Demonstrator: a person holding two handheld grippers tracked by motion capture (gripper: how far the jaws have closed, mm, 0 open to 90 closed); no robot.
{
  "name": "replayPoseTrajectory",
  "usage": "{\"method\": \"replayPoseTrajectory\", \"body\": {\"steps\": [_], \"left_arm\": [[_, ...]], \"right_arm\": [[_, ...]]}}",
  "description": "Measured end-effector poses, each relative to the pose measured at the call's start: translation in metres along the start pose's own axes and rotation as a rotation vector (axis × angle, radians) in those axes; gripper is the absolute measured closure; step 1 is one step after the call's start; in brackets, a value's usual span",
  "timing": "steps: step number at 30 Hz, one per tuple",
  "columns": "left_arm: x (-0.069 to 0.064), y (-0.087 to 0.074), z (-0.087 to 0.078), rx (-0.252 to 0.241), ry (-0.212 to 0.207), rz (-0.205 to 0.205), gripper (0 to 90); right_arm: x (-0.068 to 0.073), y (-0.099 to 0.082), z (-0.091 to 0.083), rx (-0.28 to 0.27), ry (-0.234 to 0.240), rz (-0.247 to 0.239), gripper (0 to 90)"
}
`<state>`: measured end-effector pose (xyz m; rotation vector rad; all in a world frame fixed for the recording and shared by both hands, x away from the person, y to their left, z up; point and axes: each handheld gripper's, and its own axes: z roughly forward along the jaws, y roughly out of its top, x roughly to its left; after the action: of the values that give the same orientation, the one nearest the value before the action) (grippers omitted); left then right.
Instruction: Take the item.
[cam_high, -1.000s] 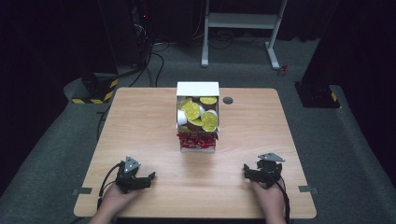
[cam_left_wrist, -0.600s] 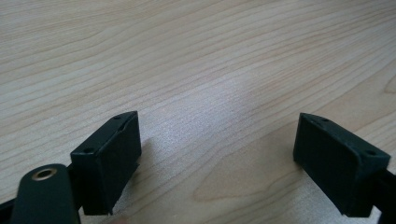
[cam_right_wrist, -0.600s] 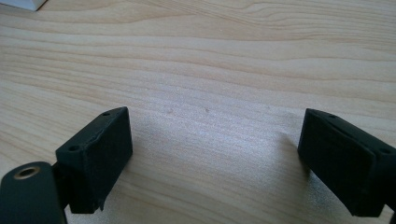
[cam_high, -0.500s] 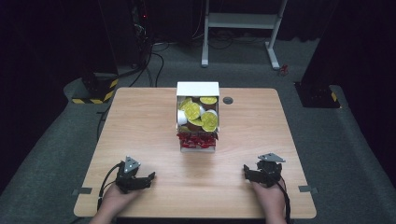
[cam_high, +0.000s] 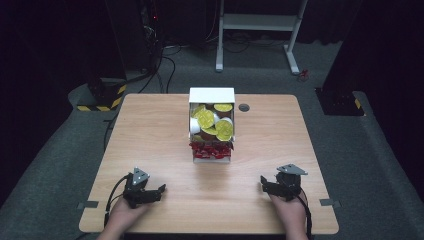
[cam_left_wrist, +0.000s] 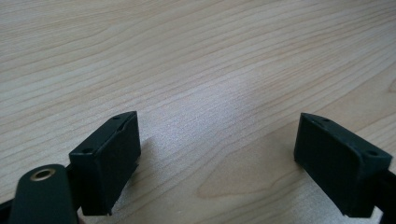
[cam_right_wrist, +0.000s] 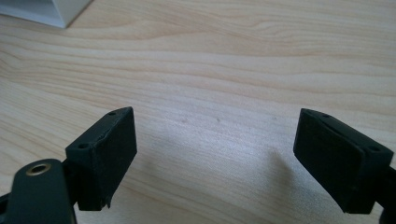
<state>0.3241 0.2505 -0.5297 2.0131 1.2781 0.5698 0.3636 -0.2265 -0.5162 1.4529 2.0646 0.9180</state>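
We see a pale wooden table (cam_high: 150, 135) on grey carpet in a dark room, with a black-and-yellow striped base (cam_high: 102, 97) on the floor at the far left and a white stand (cam_high: 260, 22) beyond the far edge.

At the near left corner our left hand (cam_high: 122, 215) rests on the table and holds the left gripper (cam_high: 159, 192) low over the wood, jaws spread wide with nothing but bare grain between them (cam_left_wrist: 217, 154). At the near right our right hand (cam_high: 290, 210) holds the right gripper (cam_high: 263, 184) the same way, jaws wide apart and empty (cam_right_wrist: 215, 154), angled toward the middle.

Between the two and farther back, at mid-table, stands the white box (cam_high: 211, 95), well apart from both grippers. Its back part holds yellow-lidded cups (cam_high: 206, 119), its front part red packets (cam_high: 211, 149). A corner of the box (cam_right_wrist: 46, 11) shows at the top left of the right gripper view. Just right of the box is a small grey hole (cam_high: 244, 107) in the tabletop. Open wood lies between each gripper and the box.
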Motion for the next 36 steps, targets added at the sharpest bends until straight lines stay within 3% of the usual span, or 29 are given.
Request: {"method": "replayPoseTrajectory", "body": {"steps": [10, 16, 36], "left_arm": [[0.000, 0.000, 0.000, 0.000, -0.001, 0.000, 14.9], [0.000, 0.000, 0.000, 0.000, -0.002, -0.003, 14.9], [0.000, 0.000, 0.000, 0.003, -0.001, 0.001, 14.8]], "right_arm": [[0.005, 0.002, -0.003, -0.031, 0.009, -0.018, 14.4], [0.008, 0.003, -0.006, -0.061, 0.024, -0.002, 20.0], [0.024, 0.003, -0.001, -0.051, 0.082, -0.010, 25.5]]}}
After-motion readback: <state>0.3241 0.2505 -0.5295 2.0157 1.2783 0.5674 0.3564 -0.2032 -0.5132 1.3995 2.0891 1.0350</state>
